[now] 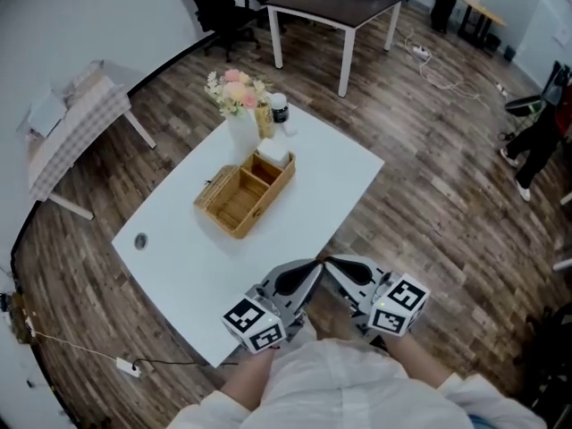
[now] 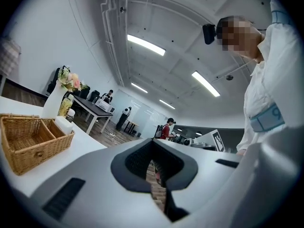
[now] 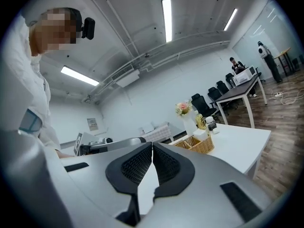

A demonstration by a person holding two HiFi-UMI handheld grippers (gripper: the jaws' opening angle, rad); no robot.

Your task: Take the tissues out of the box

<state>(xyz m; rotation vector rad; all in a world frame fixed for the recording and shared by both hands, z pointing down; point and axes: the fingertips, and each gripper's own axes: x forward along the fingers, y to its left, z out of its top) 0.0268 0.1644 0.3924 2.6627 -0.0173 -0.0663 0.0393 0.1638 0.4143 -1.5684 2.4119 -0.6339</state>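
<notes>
A wicker basket (image 1: pixel 219 206) with two compartments sits mid-table. A white tissue pack (image 1: pixel 274 156) stands in its far compartment, nearest the vase. Both grippers hover at the table's near edge, a good way short of the basket, and point at each other with their tips almost meeting. My left gripper (image 1: pixel 313 265) is shut and holds nothing. My right gripper (image 1: pixel 329 263) is shut too, also with nothing in it. The left gripper view has the basket (image 2: pixel 28 144) and the tissue pack (image 2: pixel 63 124) at far left. In the right gripper view the basket (image 3: pixel 199 146) lies beyond the shut jaws.
A vase of flowers (image 1: pixel 239 105), a yellow bottle (image 1: pixel 264 119) and a dark-lidded jar (image 1: pixel 280 107) stand behind the basket on the white table (image 1: pixel 331 186). A small round object (image 1: pixel 140 240) lies at its left corner. A checked side table (image 1: pixel 76 123) stands at left, a dark desk (image 1: pixel 335 3) behind.
</notes>
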